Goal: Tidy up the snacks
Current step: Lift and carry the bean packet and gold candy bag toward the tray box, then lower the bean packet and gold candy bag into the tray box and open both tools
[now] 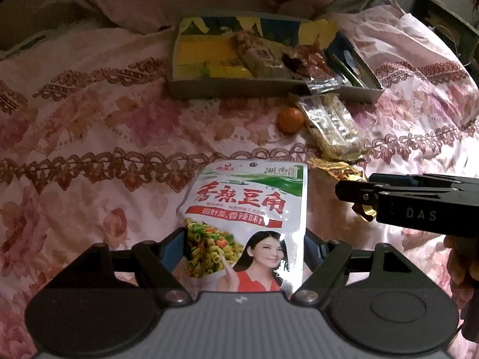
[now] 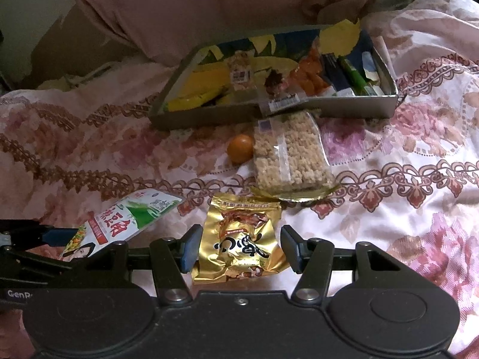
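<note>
Nearest, in the left wrist view: left gripper [image 1: 244,246], blue pads against both edges of a white-and-green bean snack pouch [image 1: 244,218], jaws closed on it, pouch lifted over the pink floral bedspread [image 1: 89,137]. Just right of it, seen from the right wrist view: right gripper [image 2: 239,246], jaws wide, pads either side of a gold foil packet [image 2: 239,239] lying flat on the cloth, no clear contact on either side. Farther out, one clear-wrapped puffed-grain bar [image 2: 292,155], its far end reaching the box front, its near end over a gold disc [image 2: 299,194] beyond the packet; one small orange [image 2: 240,148] touching the bar's left side. Beyond those, one shallow grey box [image 2: 209,116] partly filled: yellow packets at left, a few wrapped snacks in the middle, one hanging over the front wall, green and dark sticks at right. Farthest, pink bedding [image 2: 209,9] bunched behind the box.
</note>
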